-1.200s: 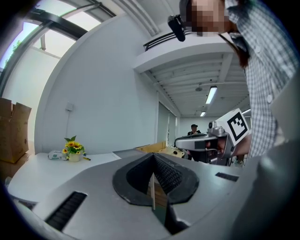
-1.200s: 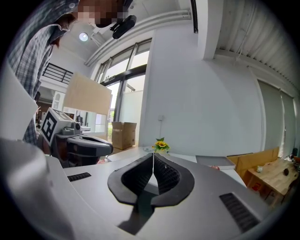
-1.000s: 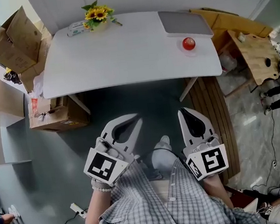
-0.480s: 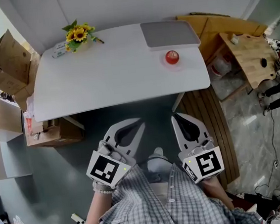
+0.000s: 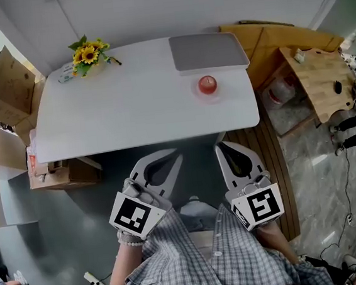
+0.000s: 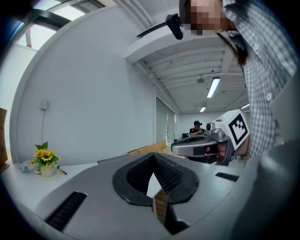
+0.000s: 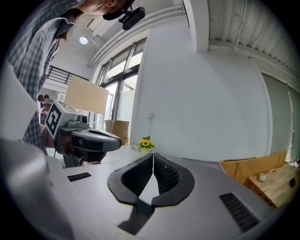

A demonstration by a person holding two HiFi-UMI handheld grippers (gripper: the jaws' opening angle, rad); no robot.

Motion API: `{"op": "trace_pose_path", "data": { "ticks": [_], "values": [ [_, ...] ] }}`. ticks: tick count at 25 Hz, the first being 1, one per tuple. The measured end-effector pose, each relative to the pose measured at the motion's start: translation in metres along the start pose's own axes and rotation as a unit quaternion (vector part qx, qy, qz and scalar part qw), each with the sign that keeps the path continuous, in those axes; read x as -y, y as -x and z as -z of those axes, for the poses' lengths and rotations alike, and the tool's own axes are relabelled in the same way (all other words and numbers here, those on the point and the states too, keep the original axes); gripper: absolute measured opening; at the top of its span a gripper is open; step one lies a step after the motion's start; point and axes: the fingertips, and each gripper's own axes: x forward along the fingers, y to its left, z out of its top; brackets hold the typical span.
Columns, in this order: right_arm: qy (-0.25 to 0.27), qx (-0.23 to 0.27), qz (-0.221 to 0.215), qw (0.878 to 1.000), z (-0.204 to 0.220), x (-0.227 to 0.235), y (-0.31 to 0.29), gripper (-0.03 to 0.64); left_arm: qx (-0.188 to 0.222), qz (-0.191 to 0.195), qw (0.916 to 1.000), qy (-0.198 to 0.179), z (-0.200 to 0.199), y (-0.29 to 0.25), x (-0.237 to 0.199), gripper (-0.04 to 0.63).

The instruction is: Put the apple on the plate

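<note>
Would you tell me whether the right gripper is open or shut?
Shut: the right gripper has its jaws together, nothing between them.

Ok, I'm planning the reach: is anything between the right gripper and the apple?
Nothing visible. In the head view the right gripper sits just short of the table's near edge, and only bare tabletop lies between it and the apple.

Bright, even indoor light, pale bench (image 5: 130,106) casting soft shadow on the floor (image 5: 195,153) beneath its near edge, fisheye bowing toward all rims, black vignette ringing both gripper views, strip light (image 6: 213,87) at 2 o'clock, window (image 7: 123,89) glare at 10 o'clock.
</note>
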Motion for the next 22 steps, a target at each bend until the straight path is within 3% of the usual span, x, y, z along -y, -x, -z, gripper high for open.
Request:
{"op": "trace_pose_path", "data": {
  "ticks": [10, 22],
  "values": [
    [0.004, 0.003, 0.0, 1.0, 0.01, 0.039, 0.001, 0.023, 0.001, -0.009, 0.9999, -0.012, -0.004, -0.033, 0.006, 0.009],
    [-0.009, -0.015, 0.032, 0.999, 0.027, 0.067, -0.004, 0.023, -0.011, 0.021, 0.9997, -0.005, 0.003, -0.065, 0.0, 0.009]
  ]
}}
